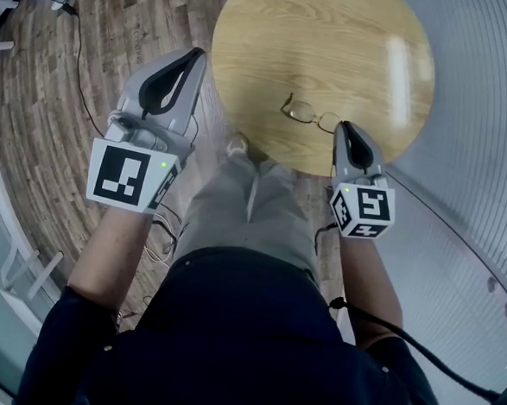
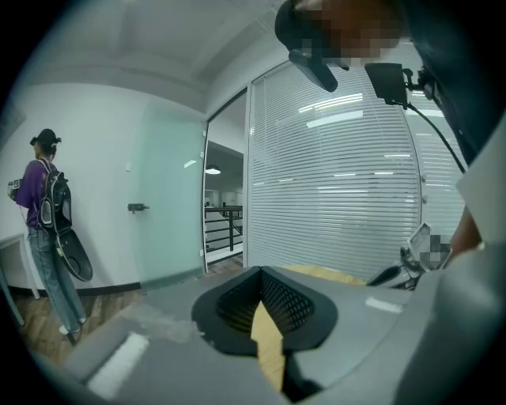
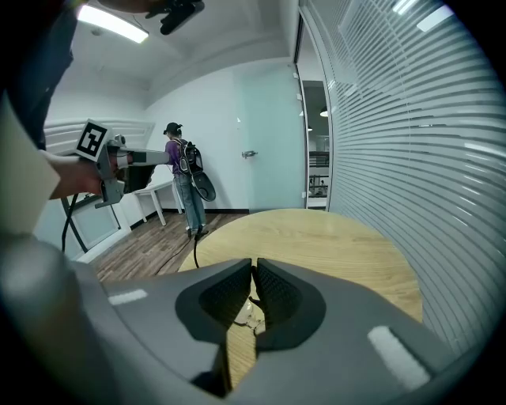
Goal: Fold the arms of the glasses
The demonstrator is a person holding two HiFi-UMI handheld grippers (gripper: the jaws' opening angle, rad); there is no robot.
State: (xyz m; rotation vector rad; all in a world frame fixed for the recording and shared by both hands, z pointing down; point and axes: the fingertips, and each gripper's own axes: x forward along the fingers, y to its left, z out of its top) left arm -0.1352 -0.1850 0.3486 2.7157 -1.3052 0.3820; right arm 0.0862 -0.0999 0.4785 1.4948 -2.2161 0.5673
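A pair of thin-framed glasses (image 1: 310, 114) lies on the round wooden table (image 1: 334, 38) near its front edge, with one arm angled out to the left. My right gripper (image 1: 342, 127) is shut and empty, its tips just right of the glasses. In the right gripper view, part of the glasses (image 3: 251, 313) shows through the gap below the shut right gripper (image 3: 253, 263). My left gripper (image 1: 197, 55) is shut and empty, held over the floor left of the table. The left gripper (image 2: 260, 270) looks towards a window wall.
Wood floor (image 1: 119, 23) surrounds the table, with a cable (image 1: 78, 47) trailing across it. A blind-covered glass wall (image 1: 484, 127) runs along the right. A person in purple with a backpack (image 3: 180, 170) stands by a white table (image 3: 154, 194) across the room.
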